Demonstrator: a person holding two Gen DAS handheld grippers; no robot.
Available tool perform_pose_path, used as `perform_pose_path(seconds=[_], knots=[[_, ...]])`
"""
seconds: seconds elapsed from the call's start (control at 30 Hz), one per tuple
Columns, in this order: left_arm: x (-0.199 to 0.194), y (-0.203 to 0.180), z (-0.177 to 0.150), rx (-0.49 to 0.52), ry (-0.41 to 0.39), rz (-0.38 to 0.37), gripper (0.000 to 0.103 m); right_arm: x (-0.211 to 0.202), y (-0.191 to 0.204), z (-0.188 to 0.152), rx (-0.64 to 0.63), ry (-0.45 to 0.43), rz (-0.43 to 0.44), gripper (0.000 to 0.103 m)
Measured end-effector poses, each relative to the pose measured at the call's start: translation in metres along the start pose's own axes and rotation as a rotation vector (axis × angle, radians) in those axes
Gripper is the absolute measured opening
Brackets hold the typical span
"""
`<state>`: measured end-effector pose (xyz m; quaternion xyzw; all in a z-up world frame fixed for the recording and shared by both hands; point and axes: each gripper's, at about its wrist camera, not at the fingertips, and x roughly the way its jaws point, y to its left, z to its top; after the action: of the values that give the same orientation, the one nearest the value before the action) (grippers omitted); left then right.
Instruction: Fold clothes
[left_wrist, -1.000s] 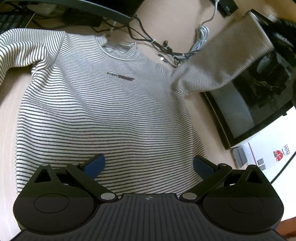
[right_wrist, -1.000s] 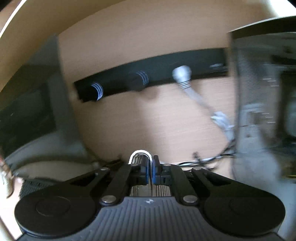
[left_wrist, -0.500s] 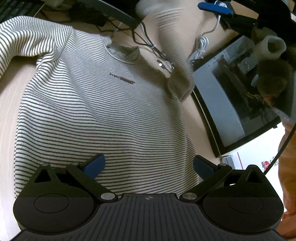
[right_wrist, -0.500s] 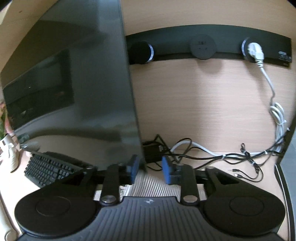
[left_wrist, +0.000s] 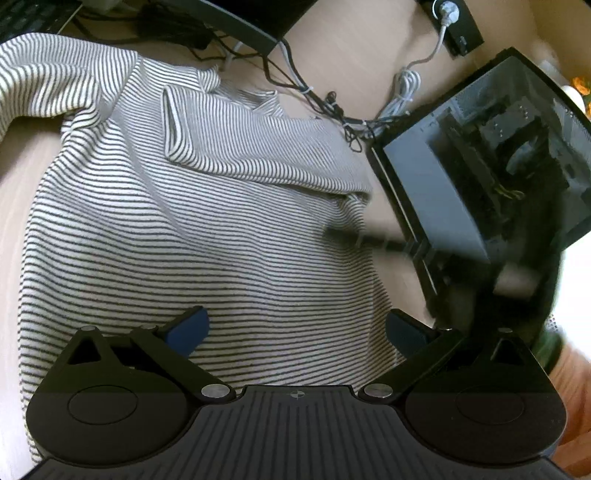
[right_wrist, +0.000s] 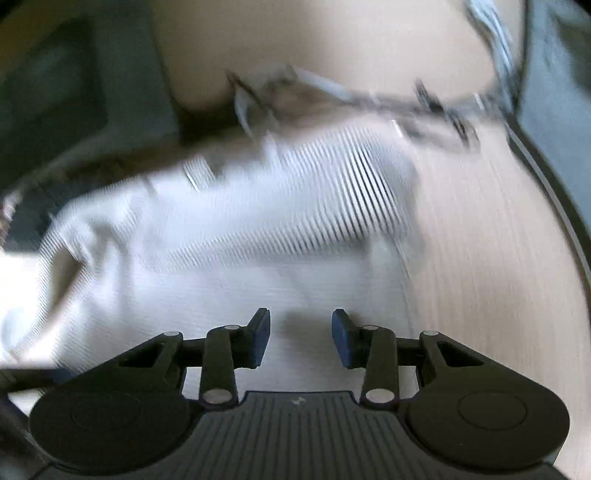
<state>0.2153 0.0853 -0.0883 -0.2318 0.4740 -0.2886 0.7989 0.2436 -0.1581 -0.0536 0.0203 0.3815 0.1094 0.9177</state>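
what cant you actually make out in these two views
- Left wrist view: the striped shirt's hem is hidden behind the open left gripper.
- Left wrist view: a dark blurred shape at right, unidentifiable.
- Right wrist view: motion blur smears the cables beyond the open right gripper.

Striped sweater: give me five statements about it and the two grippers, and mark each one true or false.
1. One sleeve lies folded across the chest of the striped sweater. True.
2. The left gripper is shut on the hem. False: its jaws stand wide open above the cloth, holding nothing.
3. The other sleeve is folded in too. False: it reaches out to the side.
4. The right gripper is open and holds nothing. True.
5. The sweater lies on a bed. False: it lies on a wooden desk, with cables beyond the collar.
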Motion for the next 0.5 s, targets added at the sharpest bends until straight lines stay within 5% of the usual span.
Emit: perform_pose_path(seconds=[0.2, 0.5], knots=[[0.02, -0.019, 0.004, 0.039, 0.044, 0.007, 0.103, 0.005, -0.016, -0.058, -0.029, 0.057, -0.035, 0.036], [0.04, -0.04, 0.008, 0.061, 0.093, 0.038, 0.103, -0.018, -0.049, -0.061, 0.096, 0.02, -0.019, 0.042]])
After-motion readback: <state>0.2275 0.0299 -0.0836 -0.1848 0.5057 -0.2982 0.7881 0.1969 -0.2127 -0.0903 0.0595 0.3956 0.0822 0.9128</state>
